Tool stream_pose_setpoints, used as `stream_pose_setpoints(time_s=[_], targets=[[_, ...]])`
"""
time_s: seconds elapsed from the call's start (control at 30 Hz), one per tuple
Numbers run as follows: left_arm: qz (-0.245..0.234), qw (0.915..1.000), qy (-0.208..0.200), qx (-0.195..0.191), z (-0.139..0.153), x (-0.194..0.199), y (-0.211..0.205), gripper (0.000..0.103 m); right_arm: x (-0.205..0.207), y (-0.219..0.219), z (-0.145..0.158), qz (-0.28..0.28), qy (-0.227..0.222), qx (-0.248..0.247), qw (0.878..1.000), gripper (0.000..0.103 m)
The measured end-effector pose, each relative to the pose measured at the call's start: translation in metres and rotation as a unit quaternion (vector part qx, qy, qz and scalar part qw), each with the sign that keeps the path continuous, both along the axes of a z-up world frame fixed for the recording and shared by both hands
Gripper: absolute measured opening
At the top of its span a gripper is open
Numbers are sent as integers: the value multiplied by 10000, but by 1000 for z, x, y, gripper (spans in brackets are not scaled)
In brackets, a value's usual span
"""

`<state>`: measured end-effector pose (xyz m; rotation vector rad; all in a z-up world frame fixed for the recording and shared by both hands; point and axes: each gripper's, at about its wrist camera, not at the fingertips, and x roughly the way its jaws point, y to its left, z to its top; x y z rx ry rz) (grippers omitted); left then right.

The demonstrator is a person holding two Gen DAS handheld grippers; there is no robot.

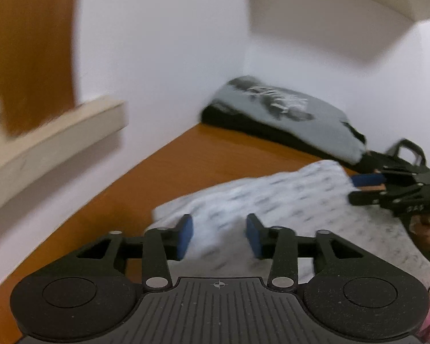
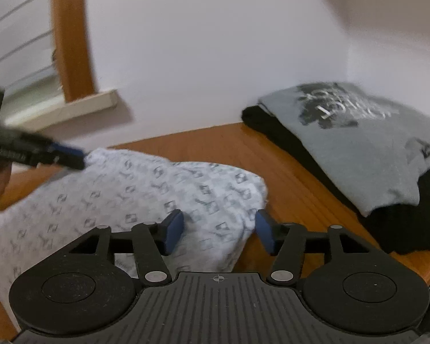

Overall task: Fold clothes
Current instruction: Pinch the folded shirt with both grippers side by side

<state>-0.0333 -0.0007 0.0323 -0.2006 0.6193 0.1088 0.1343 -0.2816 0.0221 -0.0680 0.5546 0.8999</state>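
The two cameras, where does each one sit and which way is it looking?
Left wrist camera: sits on the left gripper, looking down over its open blue-padded fingers at the white patterned garment; a hand shows right.
Right wrist camera: sits on the right gripper, fingers open over the garment's corner.
Both share the grey printed folded shirt and the orange wooden table.
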Motion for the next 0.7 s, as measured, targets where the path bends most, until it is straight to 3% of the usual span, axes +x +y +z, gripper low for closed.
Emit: stream_pose_setpoints(time_s=[0.13, 0.27, 0.37, 0.6, 0.7], targets=[[109, 9989, -16, -445, -12, -2, 21, 54, 19, -2, -6, -19, 470, 194, 9987, 68], [73, 9975, 61, -702, -19, 8, 33, 63, 35, -3, -10, 147, 979, 426, 9942, 68], [43, 9962, 89, -867, -26, 13, 42, 68, 38, 1, -9, 214, 982, 396, 9941, 69], [117, 9954, 55, -948, -27, -3, 50, 69, 36, 11, -10, 303, 830, 302, 9956, 69], [73, 9931, -14, -1172, -31, -14, 53, 69, 36, 11, -13, 371, 821, 338, 9954, 69]])
